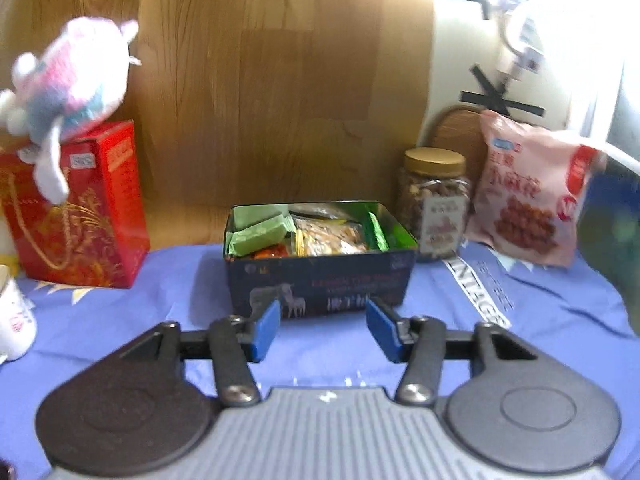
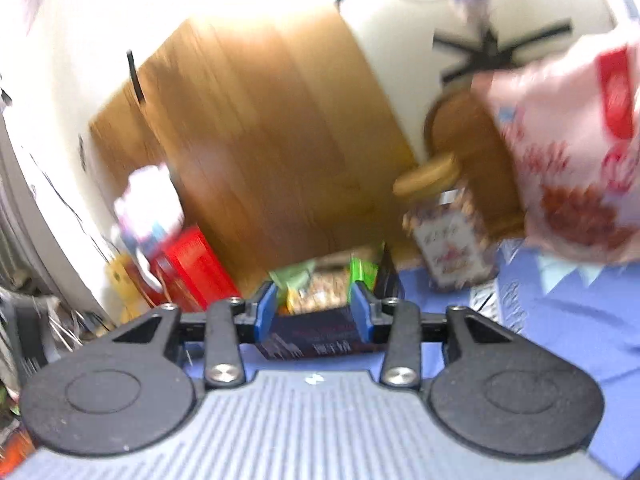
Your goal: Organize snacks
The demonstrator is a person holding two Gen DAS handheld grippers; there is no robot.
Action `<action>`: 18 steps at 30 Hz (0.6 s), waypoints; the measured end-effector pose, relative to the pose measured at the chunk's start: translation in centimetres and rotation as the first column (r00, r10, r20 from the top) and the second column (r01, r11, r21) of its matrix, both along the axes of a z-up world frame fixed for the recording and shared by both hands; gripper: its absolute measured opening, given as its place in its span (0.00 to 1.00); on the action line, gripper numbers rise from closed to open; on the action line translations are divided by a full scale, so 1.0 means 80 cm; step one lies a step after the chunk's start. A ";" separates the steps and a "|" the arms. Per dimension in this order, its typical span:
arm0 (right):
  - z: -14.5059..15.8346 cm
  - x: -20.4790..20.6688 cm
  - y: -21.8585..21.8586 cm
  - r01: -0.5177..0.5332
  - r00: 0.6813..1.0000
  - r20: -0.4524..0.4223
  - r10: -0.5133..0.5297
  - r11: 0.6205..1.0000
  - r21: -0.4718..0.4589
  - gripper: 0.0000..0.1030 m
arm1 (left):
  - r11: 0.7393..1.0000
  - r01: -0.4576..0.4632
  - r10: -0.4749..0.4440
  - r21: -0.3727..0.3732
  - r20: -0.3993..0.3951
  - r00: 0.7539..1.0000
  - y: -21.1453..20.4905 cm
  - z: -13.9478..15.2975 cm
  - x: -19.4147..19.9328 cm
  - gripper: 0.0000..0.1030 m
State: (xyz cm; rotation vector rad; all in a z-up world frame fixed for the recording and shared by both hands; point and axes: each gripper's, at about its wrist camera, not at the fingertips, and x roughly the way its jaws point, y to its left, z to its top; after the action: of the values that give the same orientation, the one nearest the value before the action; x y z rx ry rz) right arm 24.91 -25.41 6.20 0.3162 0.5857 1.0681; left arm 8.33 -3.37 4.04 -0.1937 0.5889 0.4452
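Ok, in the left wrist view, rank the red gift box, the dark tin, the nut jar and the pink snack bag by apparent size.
1. Red gift box and dark tin: alike, unranked.
2. Pink snack bag.
3. Nut jar.
The tin sits nearest the camera, which inflates it.

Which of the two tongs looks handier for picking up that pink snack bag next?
Probably the right tongs: in their view the pink snack bag looms large and close at right. From the left tongs it stands farther off, beyond the snack tin. Both are open and empty.

a home: plush toy (image 1: 70,76) on gift box (image 1: 80,208), wooden cabinet (image 1: 260,80).
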 end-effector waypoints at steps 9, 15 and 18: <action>0.127 -0.055 -0.111 0.060 0.978 0.200 -0.061 0.998 0.011 0.66 | 0.998 -0.059 0.060 0.039 -0.030 0.998 -0.054 -0.019 -0.035 0.80; 0.016 -0.099 -0.098 -0.021 0.994 0.108 0.026 0.999 -0.040 0.66 | 0.989 -0.129 0.133 0.076 -0.056 0.990 -0.077 -0.038 -0.046 1.00; -0.045 -0.126 -0.081 -0.030 0.996 0.080 0.034 0.998 -0.050 0.66 | 0.986 -0.153 0.158 0.060 -0.084 0.984 -0.078 -0.046 -0.048 1.00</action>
State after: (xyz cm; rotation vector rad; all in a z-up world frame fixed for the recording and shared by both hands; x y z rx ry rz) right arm 14.84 -31.90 2.63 0.2208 0.5445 1.0913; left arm 4.50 -9.61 0.33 -0.1698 0.6504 0.6228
